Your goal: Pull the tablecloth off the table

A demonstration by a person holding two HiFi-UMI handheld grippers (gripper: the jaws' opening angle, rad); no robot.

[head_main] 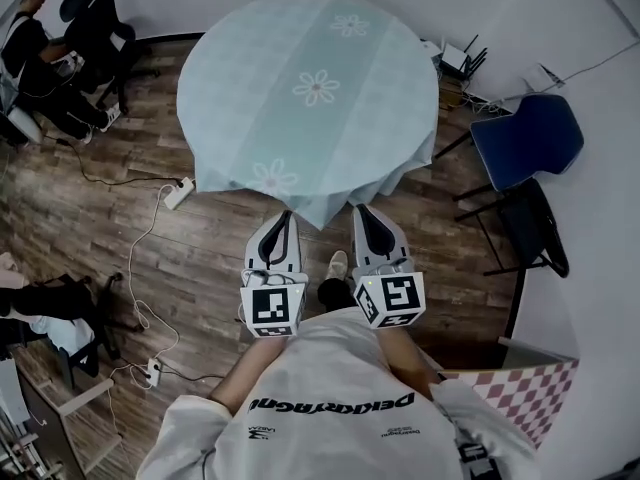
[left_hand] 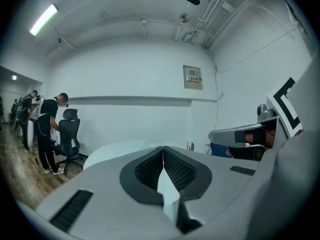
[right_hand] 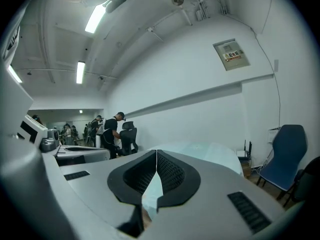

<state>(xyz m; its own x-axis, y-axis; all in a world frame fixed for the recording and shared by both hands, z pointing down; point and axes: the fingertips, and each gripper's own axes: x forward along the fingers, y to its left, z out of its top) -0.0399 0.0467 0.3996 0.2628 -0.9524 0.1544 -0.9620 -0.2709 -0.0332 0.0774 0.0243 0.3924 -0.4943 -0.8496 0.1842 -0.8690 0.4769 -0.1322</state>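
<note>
tablecloth [head_main: 250, 78] ×1 | left gripper [head_main: 287, 214], right gripper [head_main: 360, 209]: 2, clamping it | flowers [head_main: 316, 88]: seemingly 3

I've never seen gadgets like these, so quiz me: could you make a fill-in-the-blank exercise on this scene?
The tablecloth is printed with white ____. The left gripper and right gripper have their fingers shut on its near ____. The chair at the head view's right is coloured ____.
Missing words: flowers, edge, blue.
</note>
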